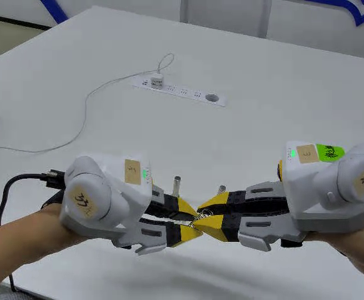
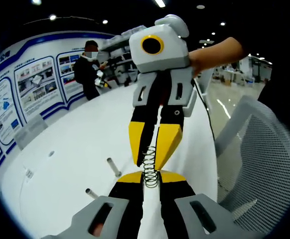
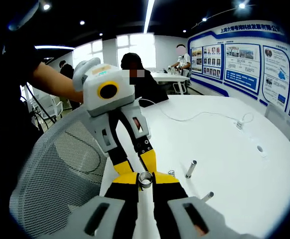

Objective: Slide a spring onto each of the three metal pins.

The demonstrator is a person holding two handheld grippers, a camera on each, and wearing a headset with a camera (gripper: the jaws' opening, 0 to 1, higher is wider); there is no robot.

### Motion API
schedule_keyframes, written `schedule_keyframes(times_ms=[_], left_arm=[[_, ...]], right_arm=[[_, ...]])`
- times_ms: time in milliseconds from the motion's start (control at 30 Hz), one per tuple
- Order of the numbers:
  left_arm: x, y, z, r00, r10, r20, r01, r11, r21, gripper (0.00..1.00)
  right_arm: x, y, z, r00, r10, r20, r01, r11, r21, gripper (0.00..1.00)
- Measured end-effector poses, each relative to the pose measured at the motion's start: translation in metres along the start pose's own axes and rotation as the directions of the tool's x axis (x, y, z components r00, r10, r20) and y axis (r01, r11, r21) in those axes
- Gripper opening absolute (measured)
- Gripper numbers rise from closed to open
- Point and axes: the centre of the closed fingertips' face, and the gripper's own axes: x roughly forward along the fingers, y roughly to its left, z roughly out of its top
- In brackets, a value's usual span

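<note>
The two grippers meet tip to tip, low over the white counter (image 1: 263,94), and between them sits one spring (image 2: 149,160). The left gripper (image 1: 189,224) has its jaws drawn narrow on one end of the coil. The right gripper (image 1: 208,217) pinches the other end, and in the right gripper view the spring looks straight back as a ring between the yellow tips. It looks like a hand-over or a re-grip: with a hold at both ends, the coil stays straight and its bore can be lined up (which side carries the load is hard to say).

Just beyond the tips stand two metal pins, one (image 1: 176,185) nearer the left gripper and one (image 1: 221,189) nearer the right. Both are upright and bare, so no spring is seated on either. So that's one spring, two pins and two grippers counted, and farther back lie one power strip (image 1: 179,91) and its cable (image 1: 85,112).
</note>
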Motion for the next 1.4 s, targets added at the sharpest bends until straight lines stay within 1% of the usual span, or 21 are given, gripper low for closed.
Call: schedule_keyframes(times_ms=[33, 100, 200, 233, 300, 333, 367, 433, 500, 600, 667, 700, 767, 800, 867, 933, 1000, 1033, 1167, 1300, 1400], left_arm=[[0.0, 0.0, 0.001, 0.9999, -0.003, 0.014, 0.004, 1.0, -0.021, 0.11], [-0.001, 0.002, 0.001, 0.9997, 0.005, 0.025, -0.004, 0.999, -0.034, 0.12], [-0.001, 0.002, -0.008, 0.9999, 0.012, -0.005, -0.012, 0.999, -0.048, 0.14], [-0.002, 0.002, -0.009, 0.9999, 0.014, -0.008, -0.014, 0.998, -0.054, 0.16], [-0.002, 0.001, -0.01, 0.9999, 0.013, 0.0, -0.013, 0.997, -0.08, 0.21], [-0.002, 0.0, -0.01, 0.9999, 0.014, 0.004, -0.013, 0.995, -0.101, 0.21], [-0.002, 0.0, -0.011, 0.9999, 0.011, 0.006, -0.01, 0.994, -0.107, 0.21], [-0.002, -0.001, -0.013, 0.9999, 0.017, 0.002, -0.016, 0.995, -0.103, 0.21], [-0.003, -0.001, -0.016, 0.9997, 0.023, -0.004, -0.023, 0.994, -0.107, 0.24], [-0.005, 0.0, -0.021, 0.9994, 0.035, -0.004, -0.035, 0.992, -0.12, 0.25], [-0.007, 0.001, -0.024, 0.9988, 0.049, -0.001, -0.049, 0.991, -0.128, 0.24], [-0.008, 0.002, -0.025, 0.9982, 0.06, 0.001, -0.059, 0.989, -0.138, 0.25], [-0.009, 0.003, -0.027, 0.9975, 0.07, 0.007, -0.068, 0.986, -0.15, 0.26], [-0.011, 0.003, -0.028, 0.9969, 0.078, 0.012, -0.075, 0.986, -0.146, 0.26], [-0.012, 0.002, -0.03, 0.997, 0.077, 0.009, -0.075, 0.985, -0.155, 0.28], [-0.013, 0.003, -0.033, 0.9964, 0.084, 0.002, -0.083, 0.984, -0.159, 0.32], [-0.015, 0.004, -0.037, 0.9954, 0.095, -0.005, -0.095, 0.982, -0.164, 0.36], [-0.016, 0.005, -0.038, 0.9946, 0.104, -0.002, -0.103, 0.98, -0.172, 0.38], [-0.019, 0.008, -0.041, 0.9912, 0.132, 0.009, -0.128, 0.973, -0.194, 0.43], [-0.023, 0.012, -0.045, 0.9882, 0.153, 0.006, -0.148, 0.967, -0.209, 0.46], [-0.028, 0.014, -0.047, 0.9861, 0.166, 0.013, -0.159, 0.963, -0.216, 0.48]], right_arm=[[0.0, 0.0, 0.001, 1.0, 0.001, 0.004, -0.001, 1.0, 0.006, 0.1], [-0.001, -0.001, 0.002, 1.0, -0.005, 0.006, 0.005, 1.0, 0.004, 0.1], [-0.001, -0.002, 0.002, 0.9999, -0.007, 0.007, 0.007, 1.0, 0.012, 0.1], [-0.002, -0.002, 0.002, 0.9999, -0.011, 0.007, 0.011, 1.0, 0.013, 0.1], [-0.002, -0.003, 0.002, 0.9999, -0.014, 0.005, 0.014, 1.0, 0.015, 0.1], [-0.002, -0.004, 0.001, 0.9999, -0.015, 0.004, 0.015, 1.0, 0.016, 0.1], [-0.002, -0.004, 0.001, 0.9999, -0.017, 0.003, 0.016, 1.0, 0.018, 0.1], [-0.002, -0.004, 0.0, 0.9998, -0.018, 0.001, 0.018, 1.0, 0.02, 0.1], [-0.002, -0.005, -0.001, 0.9996, -0.026, -0.007, 0.026, 0.999, 0.02, 0.1], [-0.004, -0.007, -0.001, 0.9994, -0.034, -0.004, 0.034, 0.999, 0.026, 0.1], [-0.006, -0.009, 0.0, 0.9989, -0.048, -0.002, 0.048, 0.998, 0.031, 0.1], [-0.007, -0.012, 0.001, 0.998, -0.064, 0.001, 0.064, 0.997, 0.034, 0.1], [-0.01, -0.014, 0.001, 0.9978, -0.067, 0.005, 0.066, 0.997, 0.041, 0.1], [-0.011, -0.016, 0.002, 0.9972, -0.074, 0.007, 0.074, 0.996, 0.046, 0.1], [-0.012, -0.02, 0.001, 0.9959, -0.091, 0.002, 0.091, 0.995, 0.045, 0.1], [-0.014, -0.026, 0.001, 0.9921, -0.125, 0.005, 0.125, 0.991, 0.042, 0.1], [-0.015, -0.03, -0.001, 0.9889, -0.149, 0.001, 0.149, 0.988, 0.045, 0.1], [-0.016, -0.034, -0.002, 0.9854, -0.17, 0.001, 0.17, 0.984, 0.052, 0.1], [-0.019, -0.042, -0.003, 0.9793, -0.203, -0.001, 0.202, 0.978, 0.057, 0.1], [-0.026, -0.057, -0.002, 0.9684, -0.249, -0.003, 0.249, 0.966, 0.066, 0.1], [-0.031, -0.069, -0.002, 0.9602, -0.279, -0.008, 0.279, 0.958, 0.066, 0.1]])
